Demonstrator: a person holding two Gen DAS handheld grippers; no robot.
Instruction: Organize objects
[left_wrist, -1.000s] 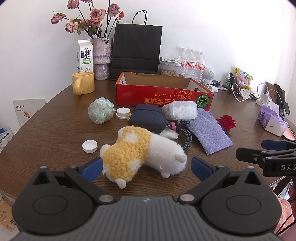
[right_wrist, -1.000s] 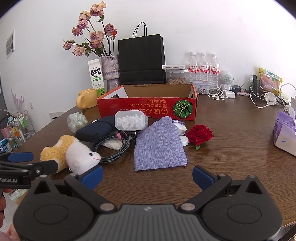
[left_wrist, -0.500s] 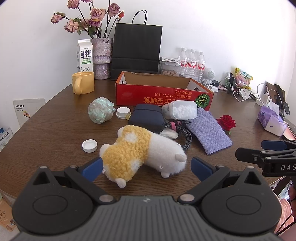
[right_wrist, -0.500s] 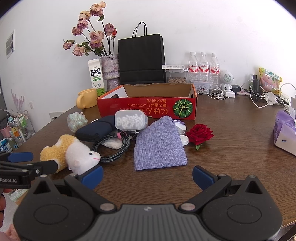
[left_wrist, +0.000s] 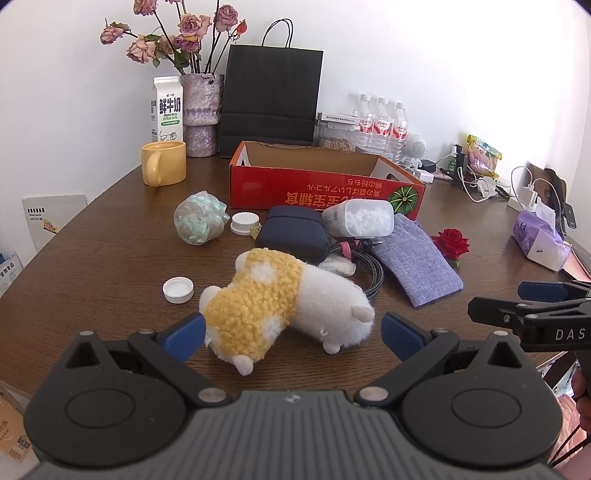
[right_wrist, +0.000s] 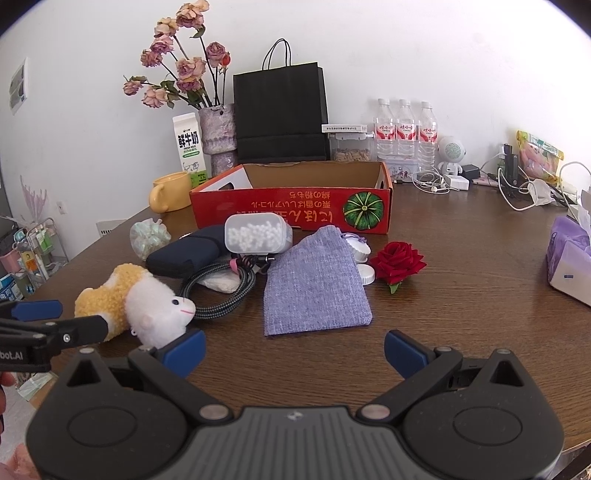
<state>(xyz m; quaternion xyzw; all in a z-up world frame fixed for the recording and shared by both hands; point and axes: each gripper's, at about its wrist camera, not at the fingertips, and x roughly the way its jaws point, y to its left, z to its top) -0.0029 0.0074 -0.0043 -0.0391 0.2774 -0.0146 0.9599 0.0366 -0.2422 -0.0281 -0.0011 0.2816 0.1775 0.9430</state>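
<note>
Both grippers, left (left_wrist: 291, 338) and right (right_wrist: 293, 350), remain open, plush lamb (left_wrist: 284, 306) unmoved.

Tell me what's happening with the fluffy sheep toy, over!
Left gripper open, straddling the sheep toy, not gripping. Right gripper open, empty, facing the purple pouch. Red box waiting behind the clutter; cable coiled beside the toy.
</note>
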